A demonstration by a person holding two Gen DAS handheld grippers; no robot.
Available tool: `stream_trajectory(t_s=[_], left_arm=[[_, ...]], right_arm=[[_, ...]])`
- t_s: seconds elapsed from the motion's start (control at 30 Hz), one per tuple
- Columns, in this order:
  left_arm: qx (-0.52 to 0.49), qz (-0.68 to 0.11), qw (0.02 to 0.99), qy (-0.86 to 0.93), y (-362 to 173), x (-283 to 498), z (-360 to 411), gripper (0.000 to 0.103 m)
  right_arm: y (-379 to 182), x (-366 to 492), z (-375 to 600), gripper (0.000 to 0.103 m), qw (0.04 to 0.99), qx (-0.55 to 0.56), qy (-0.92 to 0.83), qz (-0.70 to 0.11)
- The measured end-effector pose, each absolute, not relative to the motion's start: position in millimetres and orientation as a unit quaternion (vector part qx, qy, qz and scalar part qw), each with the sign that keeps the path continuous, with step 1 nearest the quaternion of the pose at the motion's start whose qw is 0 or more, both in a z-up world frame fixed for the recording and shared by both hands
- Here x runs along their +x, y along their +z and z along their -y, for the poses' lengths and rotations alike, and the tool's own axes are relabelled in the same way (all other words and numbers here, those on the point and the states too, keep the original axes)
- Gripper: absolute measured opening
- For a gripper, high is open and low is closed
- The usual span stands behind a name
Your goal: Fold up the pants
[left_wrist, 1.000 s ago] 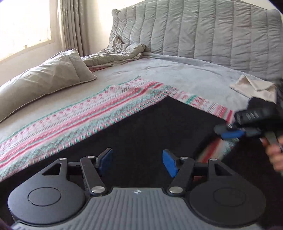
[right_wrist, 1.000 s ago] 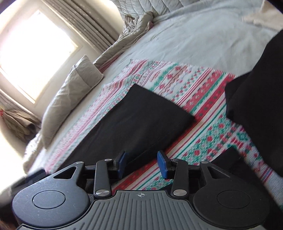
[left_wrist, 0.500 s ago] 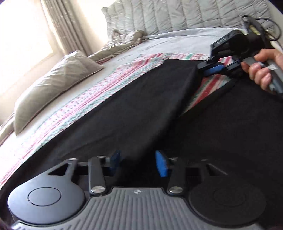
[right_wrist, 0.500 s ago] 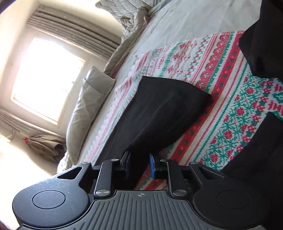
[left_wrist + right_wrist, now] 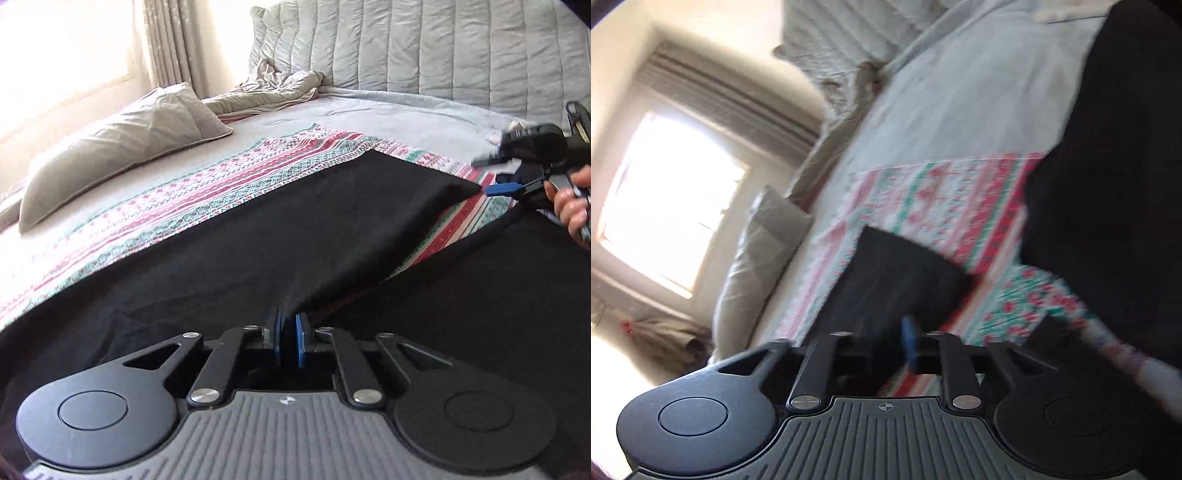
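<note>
At the far left of the left wrist view a bright window point(image 5: 62, 55) and curtain point(image 5: 166, 44) stand behind the bed point(image 5: 388, 114), where a grey pillow point(image 5: 118, 147) lies near the left edge. Just right of it a striped red, green and white blanket point(image 5: 229, 184) runs diagonally across the grey sheet. The black pants point(image 5: 295, 236) lie on that blanket, one leg stretching from near left to a pointed corner far right. In the near middle the left gripper point(image 5: 289, 341) is closing, its blue pads point(image 5: 302, 343) almost together with a tented fold of the pants pinched between them. A crumpled grey duvet point(image 5: 280, 88) sits far behind, against the quilted headboard point(image 5: 424, 48). At the far right the right gripper point(image 5: 495, 175) hovers just beside the pants' corner, held by the person's hand point(image 5: 570, 206); one blue finger point(image 5: 502, 189) points at the corner without clearly touching it.

The right wrist view is blurred. It shows the window point(image 5: 672, 199) on the left, then the pillow point(image 5: 757, 258), then the pants' corner point(image 5: 897, 280) on the blanket point(image 5: 942, 206) just ahead of the right gripper point(image 5: 882, 343). Its jaws are opening, and the cloth seems to lie beyond the pads rather than pressed between them. More black cloth point(image 5: 1115, 184) fills the right side.
</note>
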State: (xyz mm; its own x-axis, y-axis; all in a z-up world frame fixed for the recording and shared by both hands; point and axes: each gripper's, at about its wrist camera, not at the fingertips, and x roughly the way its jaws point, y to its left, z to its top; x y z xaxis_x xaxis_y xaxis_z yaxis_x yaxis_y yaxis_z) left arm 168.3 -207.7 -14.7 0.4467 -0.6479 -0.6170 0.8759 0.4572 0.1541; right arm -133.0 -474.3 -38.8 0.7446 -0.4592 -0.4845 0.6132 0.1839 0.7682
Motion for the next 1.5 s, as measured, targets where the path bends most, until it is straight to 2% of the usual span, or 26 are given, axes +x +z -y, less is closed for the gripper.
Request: stream_trajectory(t_s=[0.03,0.3,0.33,0.37,0.4,0.43,0.57,0.67,0.73,0.8,0.87,0.9,0.93,0.97,1.03,1.13,1.23,1.3,1.37,1.5], left_arm=[[0.24,-0.24,0.818,-0.465,-15.4,168.3,208.9,0.02],[0.264,-0.229,0.82,-0.453,-25.0,164.5,208.6,0.022],[0.264,-0.229,0.821,-0.452,-26.3,164.6,210.5,0.022],[0.265,-0.229,0.82,-0.453,-25.9,165.8,208.9,0.022],[0.266,-0.227,0.818,-0.456,-24.7,167.1,208.7,0.021],[0.265,-0.226,0.817,-0.46,-23.1,169.5,207.3,0.02],[0.235,-0.237,0.809,-0.484,-17.4,181.8,200.0,0.017],[0.194,-0.279,0.796,-0.5,-19.5,196.6,195.2,0.017],[0.205,-0.323,0.764,-0.52,-27.4,200.2,197.6,0.018],[0.233,-0.309,0.75,-0.537,-28.5,191.7,196.9,0.024],[0.24,-0.308,0.732,-0.558,-23.5,184.3,193.9,0.05],[0.237,-0.301,0.732,-0.563,-20.1,181.6,191.2,0.057],[0.232,-0.287,0.741,-0.562,-16.4,179.9,188.2,0.069],[0.223,-0.274,0.75,-0.559,-13.0,178.3,183.6,0.074],[0.198,-0.271,0.761,-0.556,-10.0,180.4,178.8,0.074],[0.189,-0.298,0.757,-0.55,-18.7,184.0,180.2,0.077],[0.214,-0.316,0.756,-0.531,-29.3,175.8,182.0,0.077],[0.216,-0.312,0.763,-0.523,-27.7,169.4,175.0,0.077],[0.206,-0.314,0.773,-0.511,-23.1,166.0,162.8,0.082],[0.187,-0.313,0.806,-0.466,-11.4,162.4,125.3,0.083]], right_arm=[[-38.9,-133.9,476.1,0.059,0.766,0.525,-0.364,-0.069],[-48.3,-105.6,479.9,0.051,0.789,0.437,-0.42,-0.098],[-49.4,-102.9,479.0,0.039,0.792,0.426,-0.426,-0.1],[-50.5,-101.5,480.0,0.02,0.795,0.422,-0.423,-0.101],[-51.9,-103.4,482.6,0.01,0.797,0.437,-0.406,-0.094],[-50.3,-108.1,483.9,0.006,0.796,0.455,-0.393,-0.075],[-24.6,-128.9,480.3,0.004,0.804,0.428,-0.412,-0.033],[-28.8,-129.7,485.4,0.004,0.796,0.435,-0.418,-0.045],[-32.9,-125.2,486.3,0.004,0.792,0.431,-0.428,-0.061],[-29.7,-119.0,484.5,0.004,0.795,0.407,-0.443,-0.081],[-25.5,-114.9,481.4,0.004,0.798,0.381,-0.457,-0.096],[-23.9,-114.4,479.8,0.005,0.796,0.369,-0.47,-0.098],[-21.5,-117.0,476.8,0.005,0.792,0.354,-0.488,-0.095],[-19.2,-118.9,475.9,0.009,0.791,0.345,-0.496,-0.094],[-16.5,-124.1,477.0,0.014,0.795,0.356,-0.483,-0.088],[-11.2,-119.4,472.4,0.034,0.806,0.362,-0.459,-0.093],[-2.7,-105.0,460.5,0.04,0.822,0.355,-0.433,-0.106],[3.3,-95.8,451.2,0.049,0.834,0.354,-0.41,-0.112],[11.9,-87.7,439.3,0.063,0.846,0.339,-0.394,-0.118],[29.4,-72.4,413.4,0.072,0.87,0.301,-0.365,-0.138]])
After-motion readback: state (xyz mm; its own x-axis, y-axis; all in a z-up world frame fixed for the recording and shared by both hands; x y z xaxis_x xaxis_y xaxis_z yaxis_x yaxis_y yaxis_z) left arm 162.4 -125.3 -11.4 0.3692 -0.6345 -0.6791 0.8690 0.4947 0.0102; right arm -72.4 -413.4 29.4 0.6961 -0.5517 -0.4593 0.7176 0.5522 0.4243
